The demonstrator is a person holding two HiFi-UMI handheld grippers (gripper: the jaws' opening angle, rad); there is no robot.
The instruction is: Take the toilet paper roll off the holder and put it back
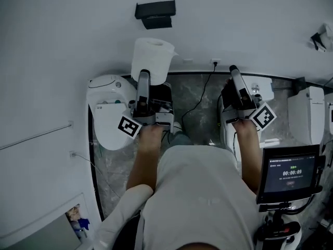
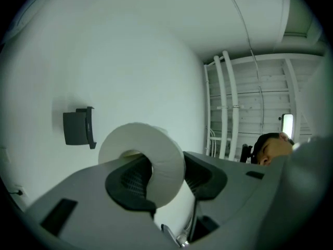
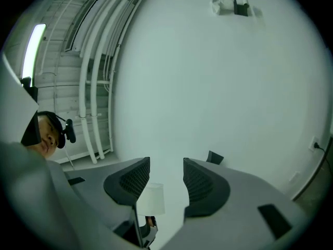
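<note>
Toilet paper roll (image 1: pixel 152 56) nr white wall (image 1: pixel 78 35), marble floor (image 1: pixel 195 95)

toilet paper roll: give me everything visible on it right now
The toilet paper roll is white, soft-looking paper, fairly full, with an open core. It is off the black wall holder and clearly apart from it, held up in front of the white wall. The left gripper is shut on it: one jaw sits inside the core, the other outside, pinching the roll's wall. Nothing else touches it.

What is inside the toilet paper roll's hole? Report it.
One jaw of the left gripper sits inside the hole of the toilet paper roll, the other outside, pinching its wall. The hole's far end is hidden behind that jaw.
</note>
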